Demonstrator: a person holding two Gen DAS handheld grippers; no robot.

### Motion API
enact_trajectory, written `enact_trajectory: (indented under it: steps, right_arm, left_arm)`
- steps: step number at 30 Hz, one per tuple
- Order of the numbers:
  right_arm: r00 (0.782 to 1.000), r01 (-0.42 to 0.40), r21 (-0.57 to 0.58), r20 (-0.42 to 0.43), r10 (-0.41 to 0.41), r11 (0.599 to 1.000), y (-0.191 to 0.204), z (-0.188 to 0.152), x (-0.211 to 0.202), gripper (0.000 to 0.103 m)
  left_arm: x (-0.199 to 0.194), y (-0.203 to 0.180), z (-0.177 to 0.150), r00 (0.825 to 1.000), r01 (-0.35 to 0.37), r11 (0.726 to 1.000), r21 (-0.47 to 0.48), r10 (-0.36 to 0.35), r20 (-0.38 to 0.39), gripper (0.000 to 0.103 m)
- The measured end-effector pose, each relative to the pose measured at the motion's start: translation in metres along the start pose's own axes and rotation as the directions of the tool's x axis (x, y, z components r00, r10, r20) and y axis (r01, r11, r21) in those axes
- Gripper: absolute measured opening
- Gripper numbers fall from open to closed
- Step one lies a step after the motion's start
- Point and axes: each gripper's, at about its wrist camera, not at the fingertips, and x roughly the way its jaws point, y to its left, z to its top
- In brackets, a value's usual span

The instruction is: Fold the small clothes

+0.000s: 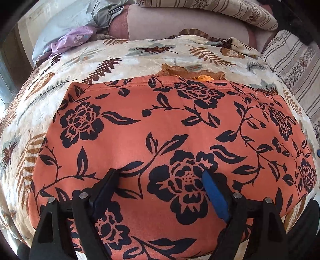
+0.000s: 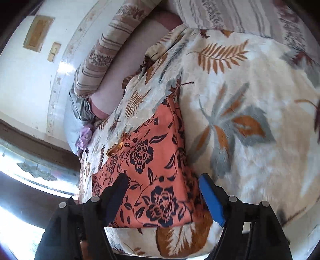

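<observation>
On a cream blanket [image 1: 66, 66] printed with brown and grey leaves, the left wrist view shows an orange garment [image 1: 164, 128] with black flowers lying spread flat, its far hem straight across. A bit of golden-brown ruffled fabric [image 1: 192, 73] peeks out from just behind that far hem. The left gripper [image 1: 160, 176] hangs over the near part of the garment with its jaws wide apart; one finger is black, the other carries a blue pad, and nothing is pinched between them. Whether the fingertips touch the cloth cannot be told. Beyond the blanket lie a lilac cloth [image 1: 74, 39], a pale grey-blue fabric [image 1: 80, 16] and striped cushions [image 1: 296, 66].

In the right wrist view, the same garment [image 2: 152, 160] lies on the blanket [image 2: 250, 100], seen from its side edge. The right gripper [image 2: 163, 180] stands over the garment's near corner, jaws spread wide and gripping nothing. A striped cushion [image 2: 108, 56] and a white wall [image 2: 26, 76] fill the far left.
</observation>
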Motion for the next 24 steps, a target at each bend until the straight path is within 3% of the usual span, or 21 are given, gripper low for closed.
enact_trajectory:
  steps: [5, 7, 8, 9, 10, 12, 14, 15, 16, 17, 18, 21, 24]
  right_arm:
    - [0.98, 0.012, -0.016, -0.198, -0.015, 1.0, -0.009, 0.05, 0.078, 0.076]
    - [0.981, 0.008, -0.009, -0.192, -0.009, 1.0, -0.011, 0.058, 0.095, 0.072]
    - [0.98, 0.024, -0.036, -0.198, -0.031, 0.999, -0.007, 0.063, 0.102, 0.065]
    - [0.976, 0.083, -0.068, -0.197, -0.095, 0.994, -0.005, 0.066, 0.107, 0.041]
    - [0.974, 0.131, -0.074, -0.179, -0.142, 0.989, -0.005, 0.07, 0.11, 0.032]
    - [0.973, 0.193, -0.048, -0.122, -0.197, 0.98, -0.007, 0.078, 0.108, 0.029]
    - [0.96, 0.277, -0.033, -0.029, -0.278, 0.96, -0.001, 0.08, 0.095, 0.033]
    - [0.952, 0.305, -0.035, -0.001, -0.306, 0.952, 0.005, 0.079, 0.089, 0.042]
    - [0.948, 0.319, -0.044, 0.014, -0.319, 0.947, 0.012, 0.078, 0.083, 0.063]
    - [0.947, 0.322, -0.064, 0.04, -0.32, 0.945, 0.023, 0.073, 0.074, 0.072]
    - [0.947, 0.319, -0.099, 0.072, -0.313, 0.943, 0.036, 0.067, 0.064, 0.075]
    - [0.971, 0.232, -0.181, 0.104, -0.216, 0.956, 0.075, 0.044, 0.037, 0.076]
    - [0.999, 0.052, -0.21, 0.001, -0.053, 0.976, 0.105, 0.009, 0.035, 0.081]
  left_arm:
    - [0.0, 0.0, -0.003, 1.0, 0.007, 1.0, 0.01, -0.007, 0.022, 0.086]
    - [0.001, 0.0, -0.003, 1.0, 0.008, 1.0, 0.011, -0.008, 0.03, 0.087]
    - [0.001, -0.001, -0.004, 0.999, 0.009, 1.0, 0.012, -0.009, 0.035, 0.087]
    - [0.002, 0.0, -0.004, 0.999, 0.012, 1.0, 0.012, -0.013, 0.04, 0.088]
    - [0.002, 0.0, -0.004, 0.999, 0.016, 1.0, 0.013, -0.016, 0.044, 0.088]
    - [0.002, 0.001, -0.005, 0.999, 0.023, 1.0, 0.015, -0.023, 0.046, 0.088]
    - [0.001, 0.003, -0.005, 0.998, 0.034, 0.999, 0.016, -0.034, 0.044, 0.088]
    - [0.001, 0.004, -0.004, 0.998, 0.041, 0.999, 0.021, -0.042, 0.04, 0.088]
    - [-0.001, 0.004, -0.003, 0.998, 0.049, 0.998, 0.027, -0.05, 0.033, 0.088]
    - [-0.005, 0.006, -0.002, 0.998, 0.061, 0.998, 0.024, -0.062, 0.026, 0.088]
    - [-0.011, 0.01, -0.002, 0.997, 0.077, 0.997, 0.009, -0.077, 0.029, 0.088]
    - [-0.041, 0.033, -0.009, 0.989, 0.1, 0.994, -0.043, -0.095, 0.114, 0.088]
    - [-0.061, 0.069, -0.024, 0.986, 0.094, 0.988, -0.125, -0.074, 0.152, 0.088]
